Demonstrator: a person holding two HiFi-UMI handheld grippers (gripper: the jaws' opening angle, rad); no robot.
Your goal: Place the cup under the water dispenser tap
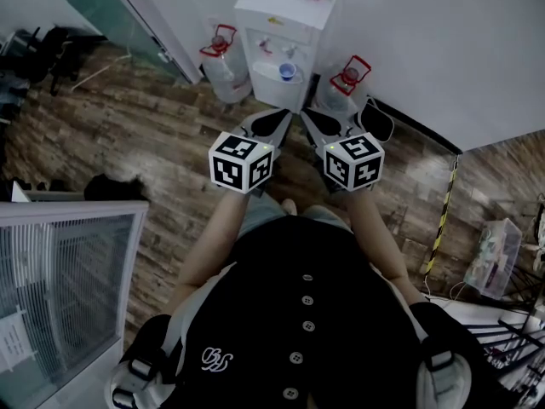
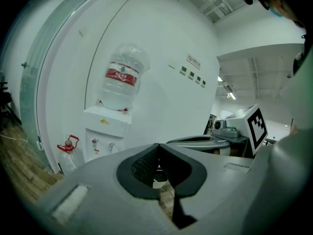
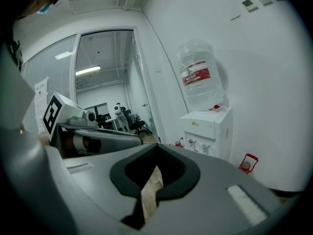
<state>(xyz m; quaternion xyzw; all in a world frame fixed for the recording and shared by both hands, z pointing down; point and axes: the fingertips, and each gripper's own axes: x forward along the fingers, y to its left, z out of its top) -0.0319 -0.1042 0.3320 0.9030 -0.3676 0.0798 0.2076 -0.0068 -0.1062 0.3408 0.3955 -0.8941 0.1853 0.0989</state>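
Okay, quick count: one water dispenser (image 1: 285, 24) at 12 o'clock from the person, with two taps (image 1: 264, 45). One blue cup (image 1: 288, 72) is already sitting in the alcove below them, and one big bottle (image 2: 120, 77) stands on top. Two red-handled ones sit on the floor: one jug (image 1: 223, 68) at 11 o'clock, the other jug (image 1: 341, 88) at 1. Two grippers, left gripper (image 1: 274, 123) and right gripper (image 1: 315, 124), side by side. Both have jaws pressed together on nothing and aim at the dispenser without touching it. Head view cuts the bottle off at the top edge, and I can't make out the cup in either gripper view.
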